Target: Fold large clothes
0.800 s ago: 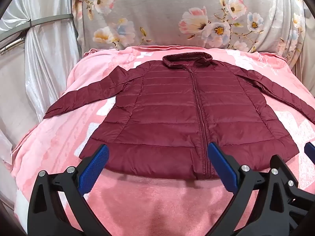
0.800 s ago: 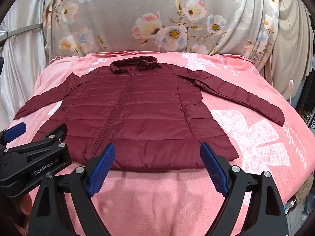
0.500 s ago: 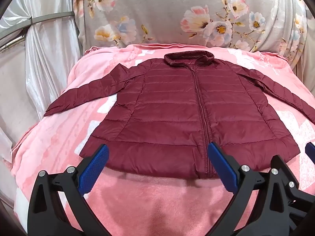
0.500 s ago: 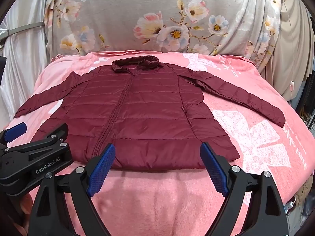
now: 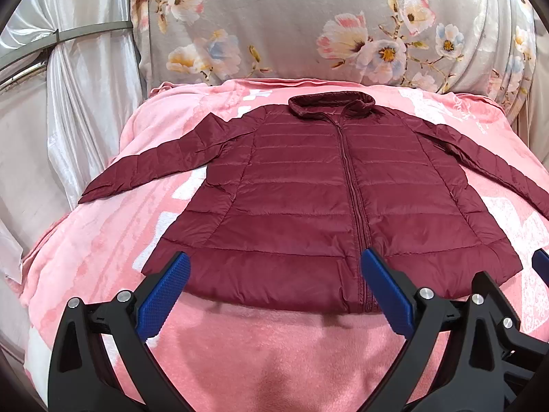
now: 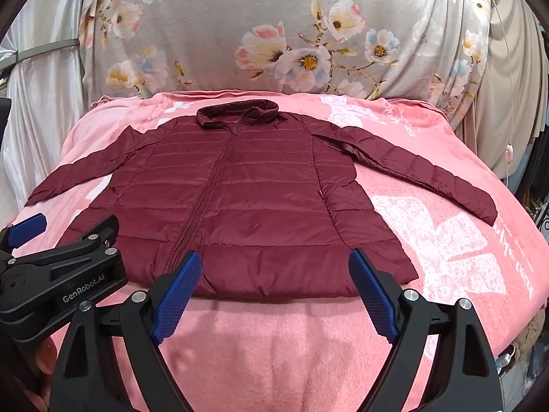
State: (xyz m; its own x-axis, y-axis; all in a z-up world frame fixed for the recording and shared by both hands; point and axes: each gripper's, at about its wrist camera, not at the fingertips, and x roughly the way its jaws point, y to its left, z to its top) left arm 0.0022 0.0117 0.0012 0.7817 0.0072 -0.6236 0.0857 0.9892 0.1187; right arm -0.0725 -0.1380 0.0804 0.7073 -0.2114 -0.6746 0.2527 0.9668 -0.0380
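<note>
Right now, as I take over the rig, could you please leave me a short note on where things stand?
Left gripper: open, empty, hovering near the jacket's hem.
Right gripper: open, empty, beside it at the hem.
Jacket: maroon quilted, zipped, lying flat face up on the pink blanket, collar at the far end, both sleeves spread outward.
Done: jacket laid out; no fold made.
Left: fold the sleeves in, then fold the body.

Bedroom: pink blanket (image 5: 240,360), floral bedding (image 5: 308,24)
</note>
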